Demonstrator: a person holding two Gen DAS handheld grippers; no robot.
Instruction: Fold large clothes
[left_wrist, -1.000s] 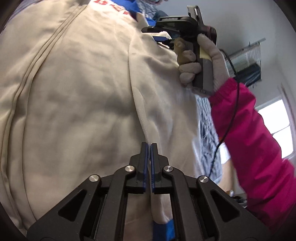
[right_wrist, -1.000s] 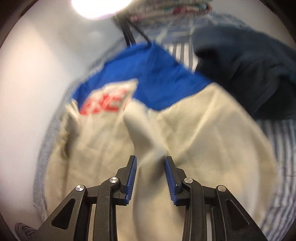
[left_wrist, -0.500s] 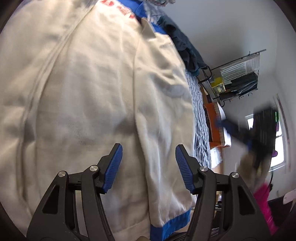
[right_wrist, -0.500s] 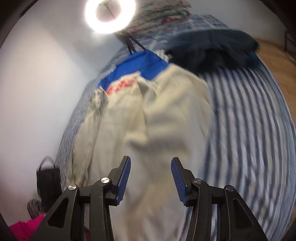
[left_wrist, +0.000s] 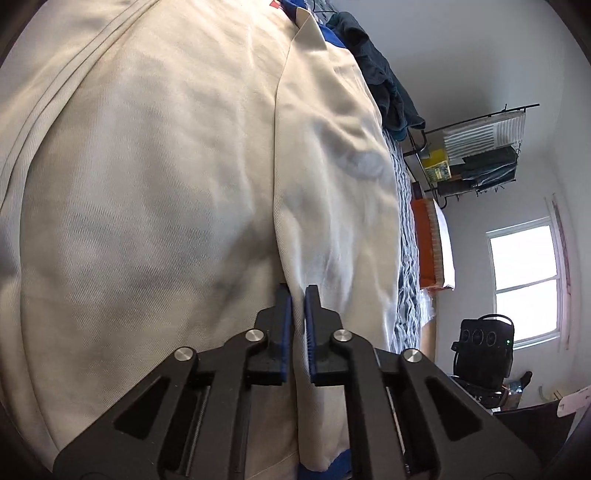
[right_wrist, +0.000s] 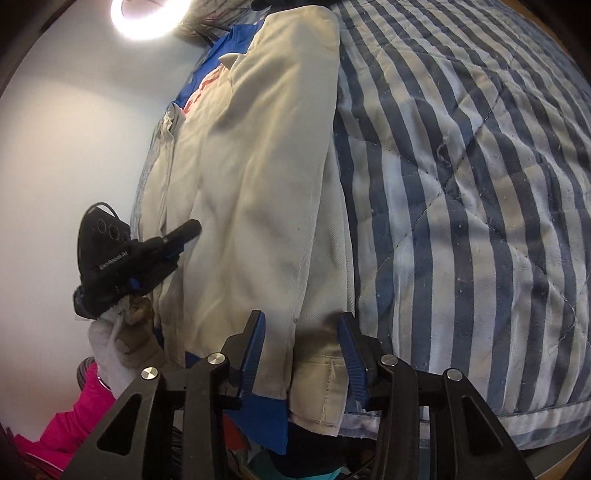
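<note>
A large cream garment (left_wrist: 155, 192) with blue trim and red lettering lies spread on the striped bed; it also shows in the right wrist view (right_wrist: 258, 192). My left gripper (left_wrist: 298, 295) is shut on the folded edge of the cream garment near its lower hem. The left gripper also shows in the right wrist view (right_wrist: 184, 236) at the left, over the cloth. My right gripper (right_wrist: 301, 325) is open, its jaws astride the garment's lower hem with the blue trim (right_wrist: 258, 410) beneath.
A blue-and-white striped quilt (right_wrist: 461, 184) covers the bed to the right. A dark garment (left_wrist: 384, 85) lies at the far end. A wire rack (left_wrist: 476, 155), an orange box (left_wrist: 428, 243) and a window (left_wrist: 528, 284) stand beyond the bed. A ring light (right_wrist: 147, 14) shines above.
My left gripper was open half a second ago and has closed on the garment's folded edge. My right gripper let go of the cloth and moved down to the lower hem, open.
</note>
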